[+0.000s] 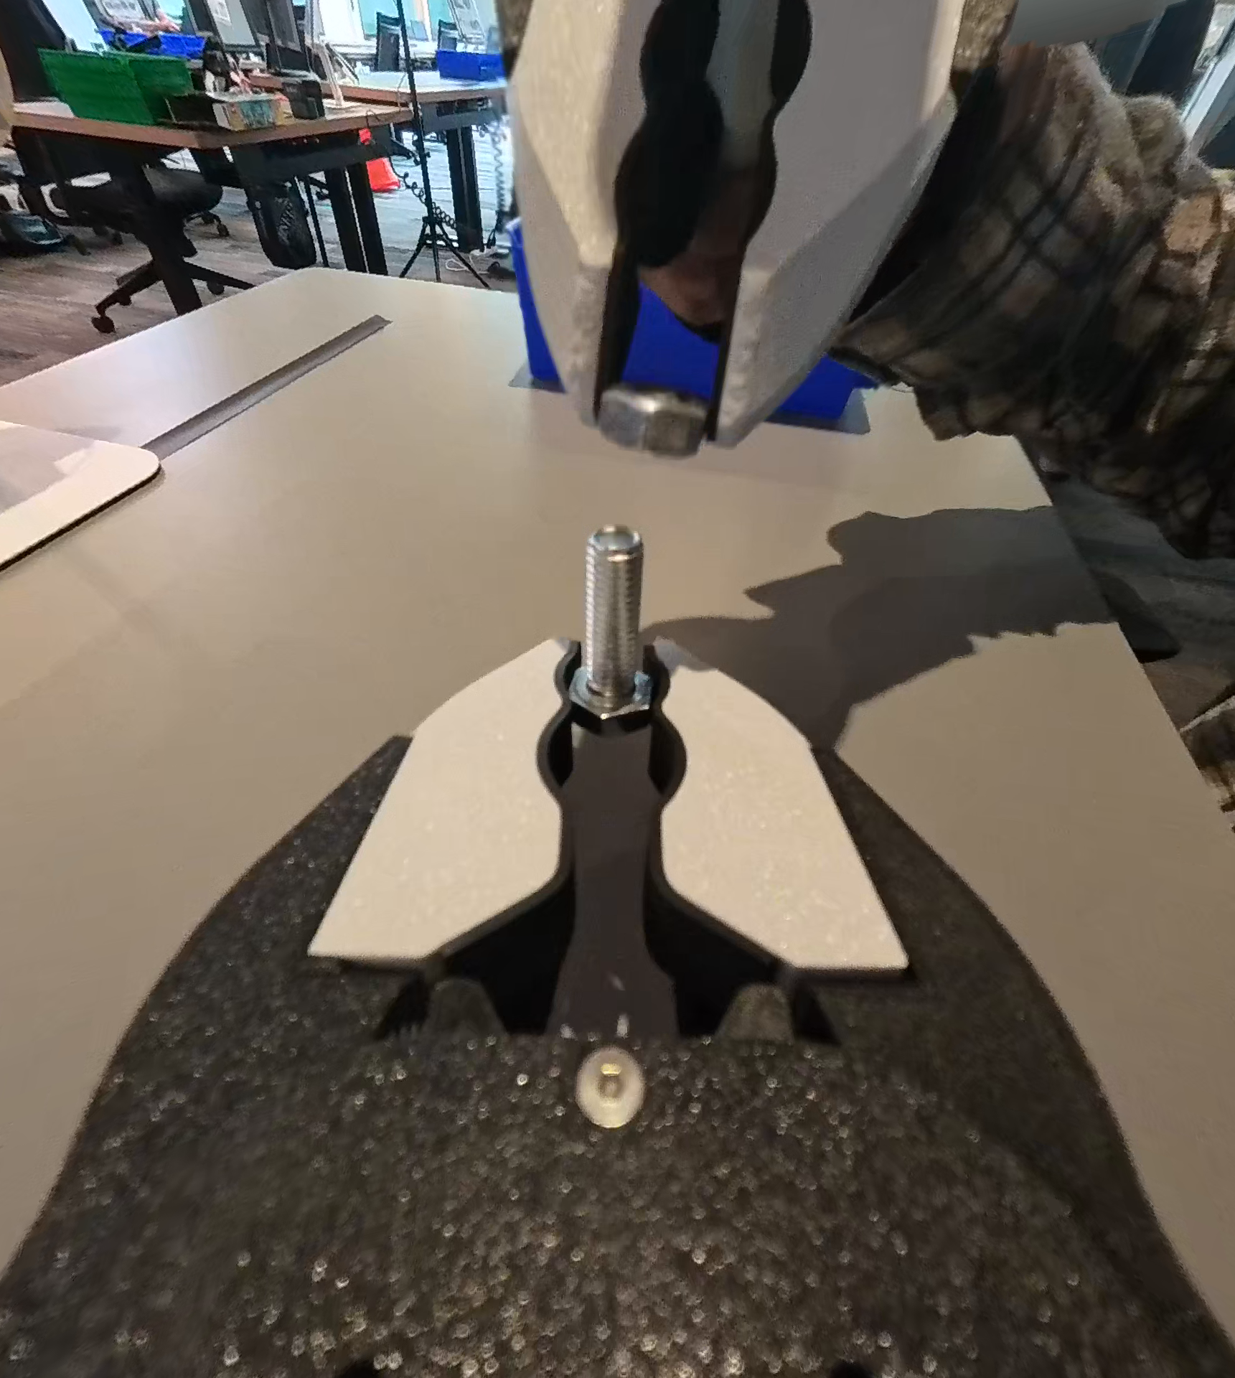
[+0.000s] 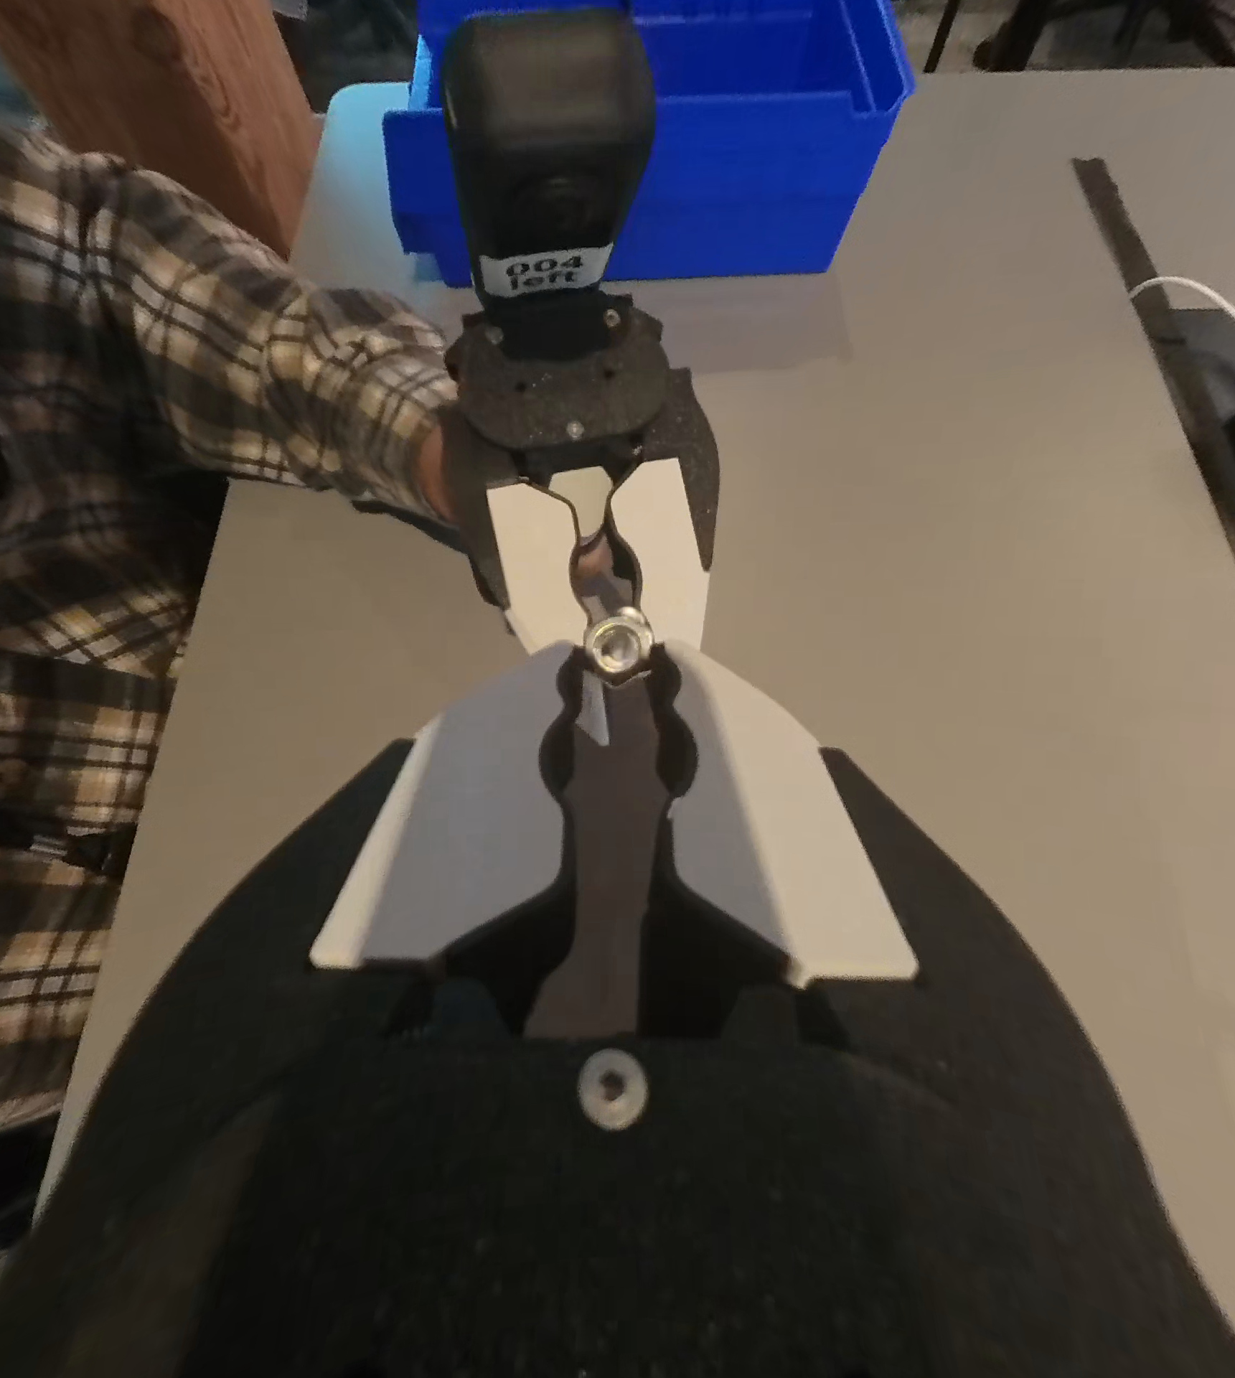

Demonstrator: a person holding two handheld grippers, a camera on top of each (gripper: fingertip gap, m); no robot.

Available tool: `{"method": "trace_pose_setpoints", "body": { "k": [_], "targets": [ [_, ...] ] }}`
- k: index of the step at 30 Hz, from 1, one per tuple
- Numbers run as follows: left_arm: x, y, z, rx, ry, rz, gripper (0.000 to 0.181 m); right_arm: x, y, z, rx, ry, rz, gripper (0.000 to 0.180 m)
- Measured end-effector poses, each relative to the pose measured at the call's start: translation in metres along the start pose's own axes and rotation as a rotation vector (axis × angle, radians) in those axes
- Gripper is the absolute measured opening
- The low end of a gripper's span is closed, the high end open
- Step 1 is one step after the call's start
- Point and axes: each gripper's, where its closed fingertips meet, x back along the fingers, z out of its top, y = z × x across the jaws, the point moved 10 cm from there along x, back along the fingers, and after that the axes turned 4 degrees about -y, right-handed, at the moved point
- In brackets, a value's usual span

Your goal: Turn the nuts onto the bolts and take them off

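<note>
- The grey table [image 1: 301, 596] fills the middle of both views; a blue bin [image 2: 748, 134] sits at its far edge, top centre of the right wrist view.
- A plaid sleeve [image 2: 152, 313] enters from the left of that view.
- The left gripper [image 1: 610, 701], lower centre, is clamped on the hex head of a bolt [image 1: 613, 596]; the bolt's long axis stands upright, threaded end pointing up.
- The right gripper [image 1: 655, 429], upper centre, is closed on a hex nut [image 1: 650, 431], held above the bolt tip and apart from it.
</note>
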Motion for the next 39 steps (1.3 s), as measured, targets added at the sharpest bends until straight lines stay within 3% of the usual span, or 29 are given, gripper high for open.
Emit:
{"method": "trace_pose_setpoints", "body": {
  "k": [17,28,39],
  "targets": [
    [-0.005,0.006,0.001,-0.01,-0.038,0.005,0.015,-0.015,0.006,0.0,-0.037,-0.076,0.086,0.017],
    [-0.009,0.011,0.001,-0.059,-0.156,0.064,0.014,-0.019,0.007,0.001,-0.108,-0.201,0.09,0.017],
    [-0.01,0.008,0.0,-0.018,-0.119,0.053,0.015,-0.017,0.007,-0.005,-0.096,-0.106,0.079,0.017]
  ]
}}
